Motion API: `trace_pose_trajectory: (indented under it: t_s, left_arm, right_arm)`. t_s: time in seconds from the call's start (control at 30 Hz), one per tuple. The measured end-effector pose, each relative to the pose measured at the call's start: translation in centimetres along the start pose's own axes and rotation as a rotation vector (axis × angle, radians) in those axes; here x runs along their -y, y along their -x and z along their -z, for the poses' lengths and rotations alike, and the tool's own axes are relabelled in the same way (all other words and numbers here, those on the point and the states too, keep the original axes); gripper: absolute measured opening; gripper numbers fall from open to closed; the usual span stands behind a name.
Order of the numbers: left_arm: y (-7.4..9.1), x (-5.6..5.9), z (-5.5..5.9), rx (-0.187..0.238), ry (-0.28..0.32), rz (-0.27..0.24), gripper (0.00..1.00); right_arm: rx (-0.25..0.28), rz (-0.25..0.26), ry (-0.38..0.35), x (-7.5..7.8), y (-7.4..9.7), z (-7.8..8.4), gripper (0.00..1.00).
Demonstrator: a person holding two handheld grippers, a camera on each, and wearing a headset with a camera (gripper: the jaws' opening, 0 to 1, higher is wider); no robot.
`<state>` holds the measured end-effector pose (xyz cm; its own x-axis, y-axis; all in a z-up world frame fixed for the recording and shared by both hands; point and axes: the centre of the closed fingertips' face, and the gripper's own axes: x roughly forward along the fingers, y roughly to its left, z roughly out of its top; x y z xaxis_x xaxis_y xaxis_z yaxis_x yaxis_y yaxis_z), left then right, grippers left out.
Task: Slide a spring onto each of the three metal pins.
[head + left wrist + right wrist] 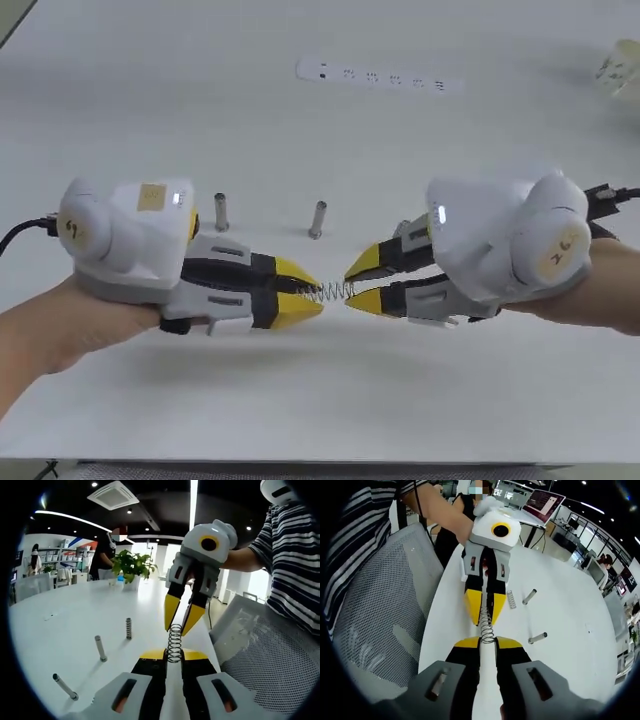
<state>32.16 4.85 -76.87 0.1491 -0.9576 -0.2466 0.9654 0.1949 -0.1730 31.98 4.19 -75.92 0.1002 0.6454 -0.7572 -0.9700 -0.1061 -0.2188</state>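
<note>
Left gripper [320, 296]: jaws closed on one end of a spring [335, 291], held level above the worktop [320, 400]. Right gripper [347, 289]: jaws parted, with the spring's free end between their tips. Behind them, a near pin [318, 220] and a far pin [221, 212] stand upright and bare. A third pin [128, 628] already carries a spring.

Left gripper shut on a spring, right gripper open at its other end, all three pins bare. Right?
Wrong on the pins: the left gripper view shows the far pin already carrying a seated spring; just the middle pin and near pin are bare. The rest stands: left gripper shut on the held spring, right gripper open at its other end.
</note>
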Motion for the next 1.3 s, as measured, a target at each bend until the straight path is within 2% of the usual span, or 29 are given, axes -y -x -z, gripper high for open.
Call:
trace_pose_trajectory:
  t_s: [0.13, 0.17, 0.33, 0.9, 1.0, 1.03, 1.3]
  left_arm:
    - [-0.1, -0.1, 0.0, 0.000, -0.010, -0.003, 0.07]
    - [0.0, -0.1, 0.2, -0.011, -0.013, -0.005, 0.07]
    - [0.0, 0.0, 0.2, -0.010, -0.018, -0.003, 0.07]
    - [-0.2, 0.2, 0.3, -0.012, -0.028, -0.006, 0.07]
    - [-0.2, 0.2, 0.3, -0.003, -0.023, -0.007, 0.07]
    - [-0.3, 0.3, 0.2, 0.001, -0.020, -0.003, 0.07]
    - [-0.5, 0.6, 0.2, 0.005, -0.020, 0.000, 0.07]
  right_arm:
    - [0.043, 0.001, -0.014, 0.3, 0.1, -1.0, 0.12]
    - [0.037, 0.004, -0.009, 0.3, 0.1, -0.9, 0.12]
    - [0.048, 0.005, -0.013, 0.2, -0.1, -1.1, 0.12]
    - [0.157, 0.020, -0.075, 0.2, -0.1, -3.2, 0.12]
    - [0.193, 0.029, -0.106, 0.2, -0.2, -3.7, 0.12]
    - [0.227, 0.034, -0.124, 0.2, -0.2, -4.2, 0.12]
    - [0.251, 0.052, -0.113, 0.3, -0.9, -5.0, 0.12]
